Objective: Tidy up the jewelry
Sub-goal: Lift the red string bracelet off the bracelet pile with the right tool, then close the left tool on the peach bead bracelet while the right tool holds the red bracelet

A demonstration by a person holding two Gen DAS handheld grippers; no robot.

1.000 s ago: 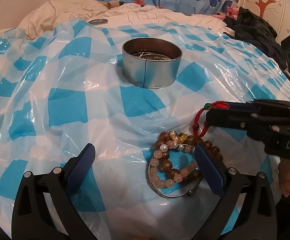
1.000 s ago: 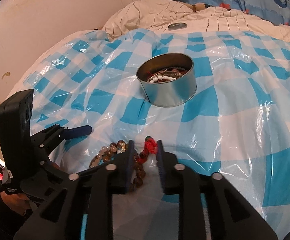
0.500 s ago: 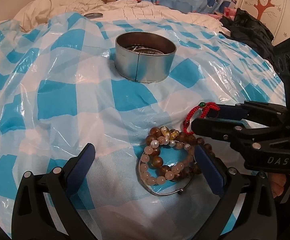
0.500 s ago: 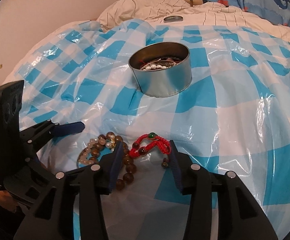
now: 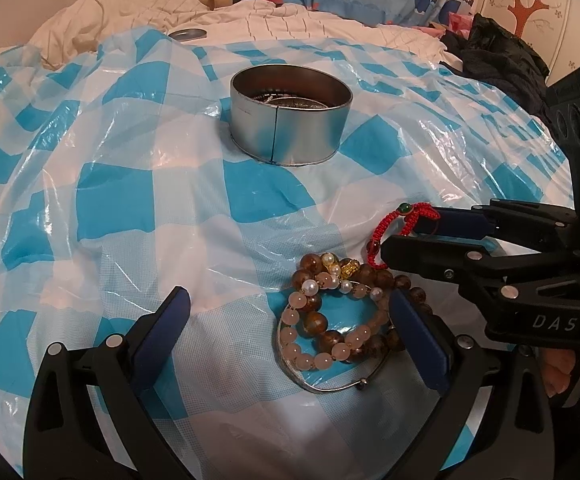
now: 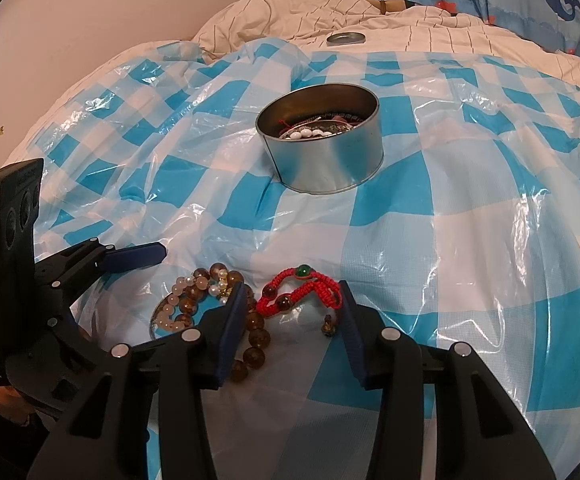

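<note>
Right now, a red cord bracelet (image 6: 299, 290) w/ a green bead is seen lying on the blue-and-white checked plastic sheet (image 6: 469, 240) that covers the bed, between the spread fingers of the right gripper (image 6: 291, 306). Neither pad is seen pressing on it; the cord's right loop lies just beside the right finger, and whether they touch can't be told. In the left wrist view the same bracelet (image 5: 403, 224) shows at approx. 3 o'clock, its far end lifted beside the right gripper's (image 5: 409, 236) blue pad.

A pile of beaded bracelets (image 5: 337, 312) (amber-brown beads, pale pink beads, small pearls, a gold charm, plus a thin silver bangle) is found at 5 o'clock in the left view, near the right finger of the left gripper (image 5: 290, 316). That gripper is held wide open, nothing pinched; the pile lies between its fingers, toward the right one. In the right view the pile (image 6: 210, 300) sits at 8 o'clock, partly hidden behind the right gripper's left finger.

A round metal tin (image 6: 321, 144) stands upright on the sheet toward 12 o'clock, well apart from both piles; white beads & red cord are seen inside. A small metal lid (image 6: 345, 38) lies on the cream quilt (image 6: 429, 32) beyond.
</note>
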